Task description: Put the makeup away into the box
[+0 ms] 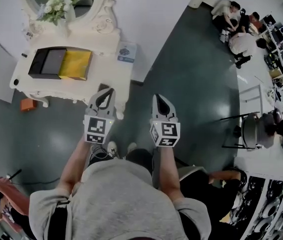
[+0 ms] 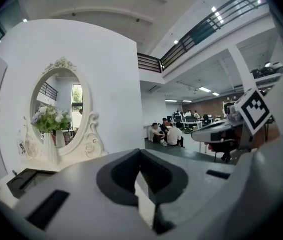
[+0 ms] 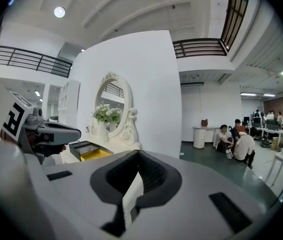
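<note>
A black box [image 1: 51,62] lies with its lid open and a yellow lining [image 1: 75,64] on the white dressing table [image 1: 101,59] at the upper left. The right gripper view shows the box [image 3: 89,150] at mid-left, and the left gripper view shows it [image 2: 27,180] at the lower left. A small blue-and-white pack [image 1: 126,52] lies near the table's right end. My left gripper [image 1: 104,99] [image 2: 140,155] hovers shut and empty just in front of the table's near edge. My right gripper [image 1: 162,105] [image 3: 138,159] is beside it over the floor, also shut and empty.
An oval mirror [image 2: 56,111] and a vase of white flowers [image 1: 56,4] stand at the back of the table. An orange object [image 1: 27,104] sits on the floor under it. Several people [image 1: 239,29] sit on the floor far right. A dark chair [image 1: 251,129] stands at right.
</note>
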Tool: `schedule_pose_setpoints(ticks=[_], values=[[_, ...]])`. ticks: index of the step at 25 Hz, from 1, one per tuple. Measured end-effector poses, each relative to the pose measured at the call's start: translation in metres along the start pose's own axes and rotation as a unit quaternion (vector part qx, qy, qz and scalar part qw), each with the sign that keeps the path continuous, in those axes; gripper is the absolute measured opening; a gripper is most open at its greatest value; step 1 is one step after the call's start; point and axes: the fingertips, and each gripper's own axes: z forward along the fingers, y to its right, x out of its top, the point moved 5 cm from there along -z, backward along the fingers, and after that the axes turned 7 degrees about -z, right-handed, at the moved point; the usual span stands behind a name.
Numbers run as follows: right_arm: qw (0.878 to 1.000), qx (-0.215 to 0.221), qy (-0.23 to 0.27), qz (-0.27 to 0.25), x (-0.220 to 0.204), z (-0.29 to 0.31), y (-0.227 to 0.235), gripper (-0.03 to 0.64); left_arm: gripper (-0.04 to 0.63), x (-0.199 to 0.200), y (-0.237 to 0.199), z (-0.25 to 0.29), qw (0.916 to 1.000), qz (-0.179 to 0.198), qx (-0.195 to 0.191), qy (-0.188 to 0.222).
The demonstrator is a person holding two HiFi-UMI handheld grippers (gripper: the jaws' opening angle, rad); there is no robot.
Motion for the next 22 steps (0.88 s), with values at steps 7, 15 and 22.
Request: schedule_pose_setpoints(ticks=[7, 15, 22], values=[[1.0, 0.009, -0.015, 0.01, -0.009, 0.042, 0.005, 0.014, 0.003, -0.006, -0.019, 0.027, 0.9999, -0.009, 0.002, -0.005], [0.998, 0.055, -0.035, 0.015, -0.019, 0.143, 0.037, 0.014, 0.003, -0.011, -0.053, 0.103, 0.9988, -0.017, 0.038, -0.026], [0.993, 0.095, -0.073, 0.02, -0.045, 0.236, 0.064, 0.014, 0.003, -0.029, -0.084, 0.176, 0.9952, -0.038, 0.069, -0.057]])
